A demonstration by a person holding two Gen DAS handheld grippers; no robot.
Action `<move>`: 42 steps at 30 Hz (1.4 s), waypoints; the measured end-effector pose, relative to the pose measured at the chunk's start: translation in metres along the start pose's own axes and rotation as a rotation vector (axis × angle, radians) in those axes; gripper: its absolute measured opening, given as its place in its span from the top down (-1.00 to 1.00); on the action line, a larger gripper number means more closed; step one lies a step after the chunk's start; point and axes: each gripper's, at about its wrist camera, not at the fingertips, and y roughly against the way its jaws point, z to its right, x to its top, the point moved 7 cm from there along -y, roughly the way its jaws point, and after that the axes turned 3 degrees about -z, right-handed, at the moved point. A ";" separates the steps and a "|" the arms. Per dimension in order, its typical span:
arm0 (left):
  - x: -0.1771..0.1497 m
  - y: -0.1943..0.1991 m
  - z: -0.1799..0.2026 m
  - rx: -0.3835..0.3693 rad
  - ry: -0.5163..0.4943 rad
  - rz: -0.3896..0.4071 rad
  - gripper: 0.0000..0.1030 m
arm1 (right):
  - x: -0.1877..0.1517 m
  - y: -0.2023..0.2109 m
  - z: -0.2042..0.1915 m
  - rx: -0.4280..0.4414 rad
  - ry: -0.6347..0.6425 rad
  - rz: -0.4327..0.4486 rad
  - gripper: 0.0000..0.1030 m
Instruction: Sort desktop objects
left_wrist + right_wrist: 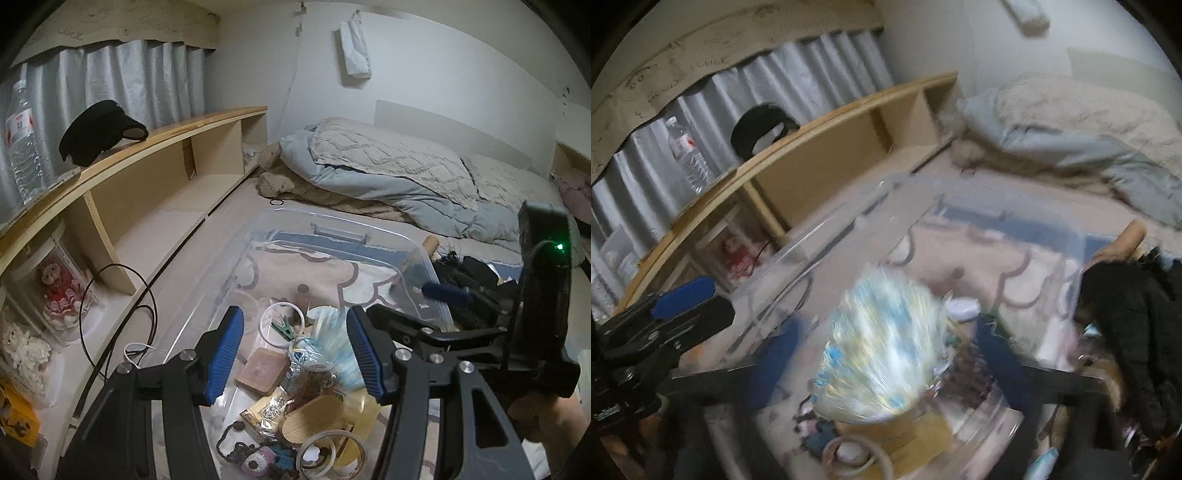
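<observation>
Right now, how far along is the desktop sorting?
Partly done, by the look of it. The clear bin already holds a wooden block, a green clip and tape rolls. In hand: nothing in the open left claw above the bin; the right view is too blurred to judge, with a blue-white plastic bag ahead. Left: dark items beside the bin.

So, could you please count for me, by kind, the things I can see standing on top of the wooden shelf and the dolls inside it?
Water bottle: 1
Black cloth item: 1
Dolls, one in red and one in white: 2
Total: 4, all on or in the wooden shelf.
</observation>
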 end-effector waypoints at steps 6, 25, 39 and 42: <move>-0.002 0.003 0.004 0.006 -0.013 0.007 -0.12 | 0.008 0.012 0.000 -0.023 0.015 0.026 -0.93; -0.009 0.014 0.005 -0.002 -0.004 0.008 -0.12 | 0.012 0.042 0.002 -0.058 0.012 0.061 -0.94; -0.011 0.046 0.010 -0.008 0.007 0.069 -0.78 | 0.009 0.100 0.002 -0.091 0.023 0.144 -1.00; -0.010 0.056 0.010 -0.018 0.013 0.110 -0.95 | 0.006 0.114 0.000 -0.104 0.041 0.167 -1.00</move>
